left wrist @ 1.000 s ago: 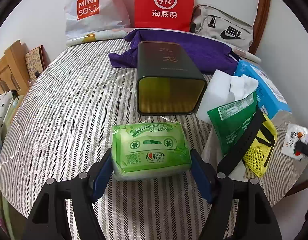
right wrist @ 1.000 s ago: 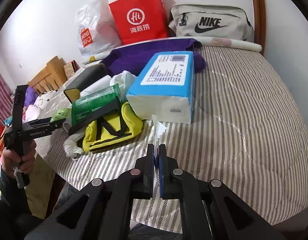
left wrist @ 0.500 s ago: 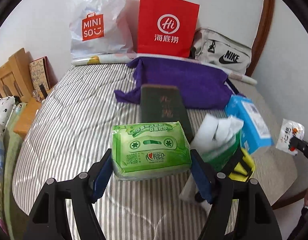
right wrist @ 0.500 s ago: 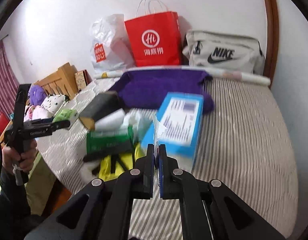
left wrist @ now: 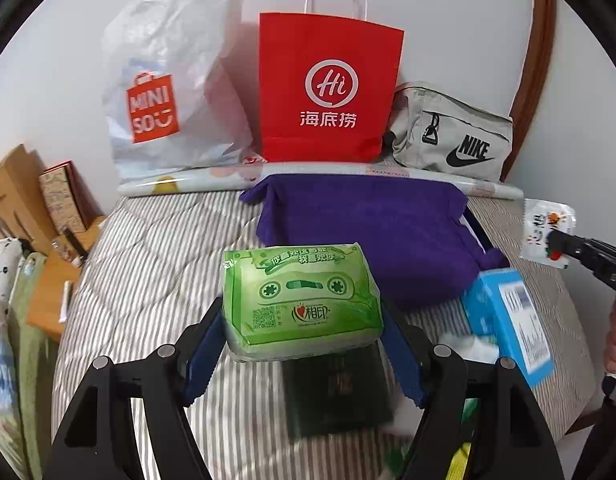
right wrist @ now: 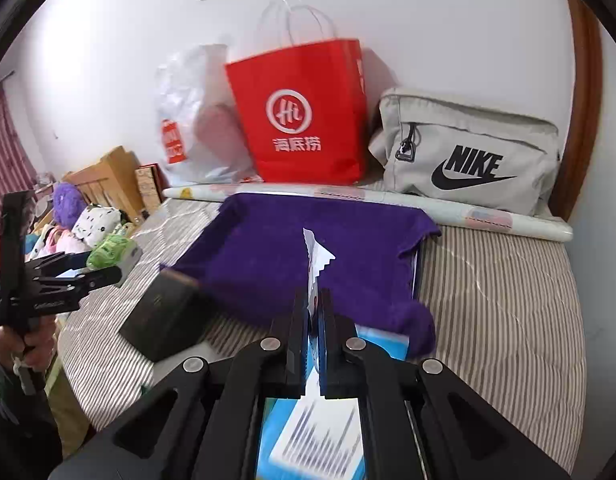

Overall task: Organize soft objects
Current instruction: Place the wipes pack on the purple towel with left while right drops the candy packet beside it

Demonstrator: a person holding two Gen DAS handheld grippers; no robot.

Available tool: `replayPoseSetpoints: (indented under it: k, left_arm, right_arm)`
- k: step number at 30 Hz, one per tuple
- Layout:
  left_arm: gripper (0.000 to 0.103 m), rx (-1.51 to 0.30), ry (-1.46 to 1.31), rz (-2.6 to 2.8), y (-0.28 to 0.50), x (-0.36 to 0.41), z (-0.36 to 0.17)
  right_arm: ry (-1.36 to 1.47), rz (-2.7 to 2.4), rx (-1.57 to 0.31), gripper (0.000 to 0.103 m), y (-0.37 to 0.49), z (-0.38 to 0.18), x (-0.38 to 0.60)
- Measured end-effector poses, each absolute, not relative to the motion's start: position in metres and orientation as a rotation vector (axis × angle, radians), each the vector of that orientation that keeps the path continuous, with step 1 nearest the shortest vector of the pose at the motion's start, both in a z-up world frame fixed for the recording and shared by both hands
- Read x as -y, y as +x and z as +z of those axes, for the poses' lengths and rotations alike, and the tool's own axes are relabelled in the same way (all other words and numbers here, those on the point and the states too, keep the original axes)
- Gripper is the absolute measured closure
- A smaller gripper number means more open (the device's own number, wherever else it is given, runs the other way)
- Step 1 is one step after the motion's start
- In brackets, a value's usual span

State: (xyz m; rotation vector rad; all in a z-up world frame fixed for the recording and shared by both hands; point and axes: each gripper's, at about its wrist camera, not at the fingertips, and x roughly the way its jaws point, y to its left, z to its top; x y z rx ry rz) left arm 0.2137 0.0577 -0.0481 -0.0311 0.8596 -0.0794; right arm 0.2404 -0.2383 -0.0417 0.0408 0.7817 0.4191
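Observation:
My left gripper [left wrist: 303,344] is shut on a green tissue pack [left wrist: 301,300] and holds it in the air above the striped bed [left wrist: 147,280]; it also shows in the right wrist view [right wrist: 113,250]. My right gripper [right wrist: 316,300] is shut on a small white sachet [right wrist: 316,256], seen edge-on; the sachet also shows in the left wrist view [left wrist: 546,232]. A purple cloth [right wrist: 308,240] lies spread on the bed ahead. A blue tissue box [right wrist: 320,440] lies under the right gripper. A dark green tin [left wrist: 336,392] lies below the green pack.
A white Miniso bag [left wrist: 167,92], a red paper bag [left wrist: 328,92] and a grey Nike bag [left wrist: 452,136] stand against the wall at the bed's far end. A rolled sheet [left wrist: 348,176] lies before them. A wooden headboard [right wrist: 107,180] stands left.
Both grippers have risen and tilted up, each still holding its object. The tin, the blue box and the other items have dropped low in both views.

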Motion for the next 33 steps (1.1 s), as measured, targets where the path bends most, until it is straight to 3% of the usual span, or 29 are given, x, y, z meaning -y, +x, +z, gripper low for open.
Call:
replayPoseSetpoints:
  k: [15,25,30,32,33]
  left_arm:
    - [0.031,-0.957,-0.027,-0.149,0.355,-0.032,-0.088]
    - [0.030,-1.039,-0.020,-0.152,0.410,-0.029,-0.119]
    - [0.030,-1.092,-0.039,-0.162,0.424,-0.029,-0.132]
    - [0.030,-1.102,-0.039,-0.165,0.428,-0.026,-0.134]
    - [0.029,-1.104,-0.037,-0.164,0.429,-0.026,-0.135]
  right_arm:
    - [0.041,0.443,-0.972,0.099,0.356,-0.102,0.227]
    - [0.058,0.465,-1.085,0.097,0.399,-0.135,0.228]
    - [0.048,0.449,-1.108,0.092,0.408,-0.144,0.229]
    - [0.035,0.447,-1.109,0.085,0.409,-0.145,0.229]
    - [0.022,0.436,-1.112,0.075,0.411,-0.145,0.229]
